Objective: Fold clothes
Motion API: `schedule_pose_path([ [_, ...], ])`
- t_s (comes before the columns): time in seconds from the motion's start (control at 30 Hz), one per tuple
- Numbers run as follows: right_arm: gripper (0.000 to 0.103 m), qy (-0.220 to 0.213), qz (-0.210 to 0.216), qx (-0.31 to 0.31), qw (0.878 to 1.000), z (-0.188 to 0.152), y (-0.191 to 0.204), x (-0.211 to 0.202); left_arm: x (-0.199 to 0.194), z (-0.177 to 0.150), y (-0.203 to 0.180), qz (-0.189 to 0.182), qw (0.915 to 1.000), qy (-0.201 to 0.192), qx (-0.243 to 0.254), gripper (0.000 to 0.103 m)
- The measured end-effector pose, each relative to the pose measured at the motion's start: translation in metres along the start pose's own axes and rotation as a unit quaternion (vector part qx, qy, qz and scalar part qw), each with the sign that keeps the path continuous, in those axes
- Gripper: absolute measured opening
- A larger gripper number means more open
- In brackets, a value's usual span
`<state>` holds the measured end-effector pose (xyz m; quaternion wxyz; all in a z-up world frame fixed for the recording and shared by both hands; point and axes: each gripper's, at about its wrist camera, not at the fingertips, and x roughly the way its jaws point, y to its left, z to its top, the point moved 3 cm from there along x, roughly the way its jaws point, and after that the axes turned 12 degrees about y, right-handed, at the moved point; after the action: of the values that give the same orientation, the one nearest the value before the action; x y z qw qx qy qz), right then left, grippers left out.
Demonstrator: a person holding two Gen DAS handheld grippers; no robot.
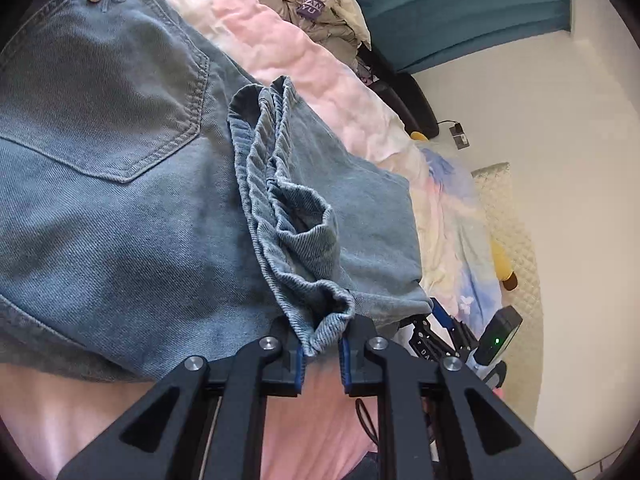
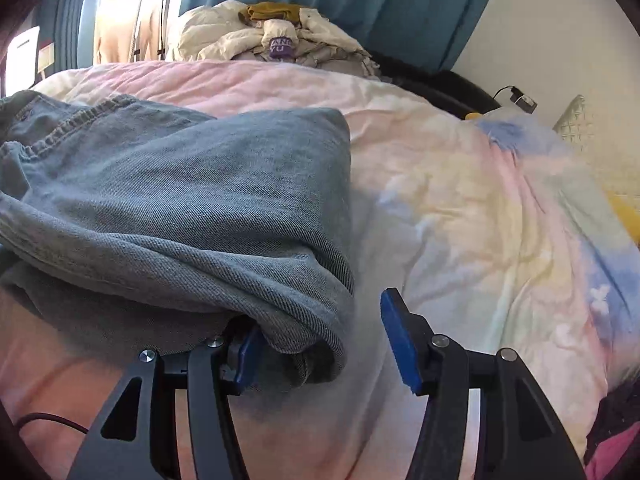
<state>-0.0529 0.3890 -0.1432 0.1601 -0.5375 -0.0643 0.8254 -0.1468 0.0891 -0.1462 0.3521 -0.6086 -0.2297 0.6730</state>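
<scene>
Light blue jeans [image 1: 120, 208] lie folded on the pastel duvet [image 1: 304, 64], back pocket up. Their bunched leg hem [image 1: 296, 240] runs down into my left gripper [image 1: 322, 340], which is shut on the hem end between its blue pads. In the right wrist view the folded jeans [image 2: 180, 200] fill the left half. My right gripper [image 2: 320, 316] stands open at the fold's near corner. Its left pad [image 2: 245, 354] sits against the denim, and its right pad [image 2: 400, 344] is clear of the cloth over the duvet [image 2: 480, 208]. The right gripper [image 1: 440, 336] also shows at the jeans' right edge.
A heap of cream jackets [image 2: 276, 36] with a purple label sits at the far end of the bed, before a teal curtain [image 2: 360, 0]. A white wall with a socket and plug [image 2: 520, 98] is to the right. A thin dark cable [image 2: 52, 420] lies at lower left.
</scene>
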Motion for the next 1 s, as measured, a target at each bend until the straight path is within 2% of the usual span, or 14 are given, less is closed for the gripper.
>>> schedule_pose_path([
  [0.1,0.056,0.051,0.019,0.025,0.998,-0.005,-0.013,0.030,0.012,-0.001,0.012,0.026,0.9995,0.013,-0.010,0.013],
  [0.13,0.063,0.063,0.035,0.044,0.996,-0.007,-0.023,0.037,0.016,0.000,0.017,0.033,0.9991,0.018,-0.016,0.013],
  [0.2,0.068,0.073,0.072,0.078,0.992,-0.011,-0.035,0.045,0.024,0.000,0.022,0.037,0.9988,0.025,-0.022,0.013],
  [0.27,0.068,0.079,0.096,0.096,0.988,-0.015,-0.039,0.048,0.027,0.000,0.022,0.042,0.9987,0.024,-0.014,0.013],
  [0.4,0.063,0.080,0.101,0.097,0.987,-0.017,-0.039,0.042,0.029,0.002,0.010,0.063,0.9978,0.017,0.011,0.013],
  [0.5,0.059,0.083,0.110,0.103,0.985,-0.020,-0.040,0.034,0.023,-0.006,0.016,0.082,0.9962,0.017,0.024,0.013],
  [0.57,0.059,0.084,0.123,0.113,0.982,-0.024,-0.042,0.023,0.022,-0.006,0.014,0.096,0.9949,0.026,0.018,0.018],
  [0.63,0.059,0.075,0.152,0.119,0.978,-0.028,-0.041,0.007,0.017,-0.007,0.012,0.100,0.9945,0.032,0.008,0.019],
  [0.7,0.059,0.046,0.172,0.107,0.978,-0.028,-0.035,-0.012,0.006,-0.012,0.008,0.113,0.9931,0.028,0.010,0.021],
  [0.77,0.059,0.020,0.192,0.106,0.975,-0.022,-0.032,-0.024,-0.004,-0.014,-0.003,0.142,0.9893,0.018,0.029,0.021],
  [0.9,0.059,-0.003,0.246,0.147,0.958,-0.009,-0.037,-0.028,-0.024,-0.017,-0.024,0.184,0.9798,-0.021,0.075,0.021],
  [1.0,0.060,-0.008,0.261,0.173,0.950,0.004,-0.043,-0.012,-0.035,-0.016,-0.035,0.206,0.9721,-0.049,0.101,0.021],
])
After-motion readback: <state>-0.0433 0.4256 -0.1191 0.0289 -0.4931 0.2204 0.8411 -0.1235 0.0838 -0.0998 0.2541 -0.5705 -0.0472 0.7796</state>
